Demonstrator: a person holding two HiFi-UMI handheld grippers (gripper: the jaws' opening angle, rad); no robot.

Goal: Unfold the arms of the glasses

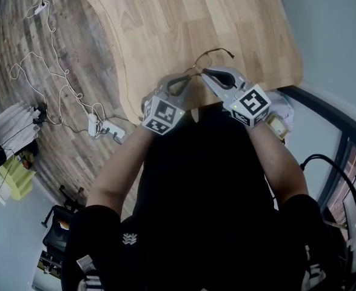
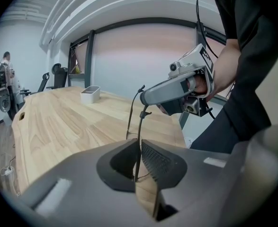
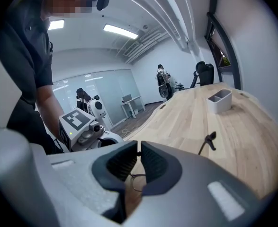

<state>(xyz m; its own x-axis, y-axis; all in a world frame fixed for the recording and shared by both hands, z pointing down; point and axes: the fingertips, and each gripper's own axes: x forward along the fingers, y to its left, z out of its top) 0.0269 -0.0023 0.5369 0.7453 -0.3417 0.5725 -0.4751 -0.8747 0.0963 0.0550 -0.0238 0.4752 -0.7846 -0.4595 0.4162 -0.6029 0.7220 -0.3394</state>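
Evidently the glasses (image 1: 209, 56) are held clear of the wooden table (image 1: 165, 17), just above its near edge, so that neither arm is blocked by the surface as it swings. The left gripper (image 1: 188, 76) is closed down narrow on the thin wire frame, which is seen rising from between its pads in the left gripper view; it appears to serve as the anchor. The right gripper (image 1: 204, 71) is brought in tip to tip with it, its jaws likewise pinched nearly together on a slender metal part, probably an arm near its hinge, though this is too fine to be sure. One dark arm tip (image 3: 209, 138) stands free beyond the right gripper, so the unfolding is judged partly done.
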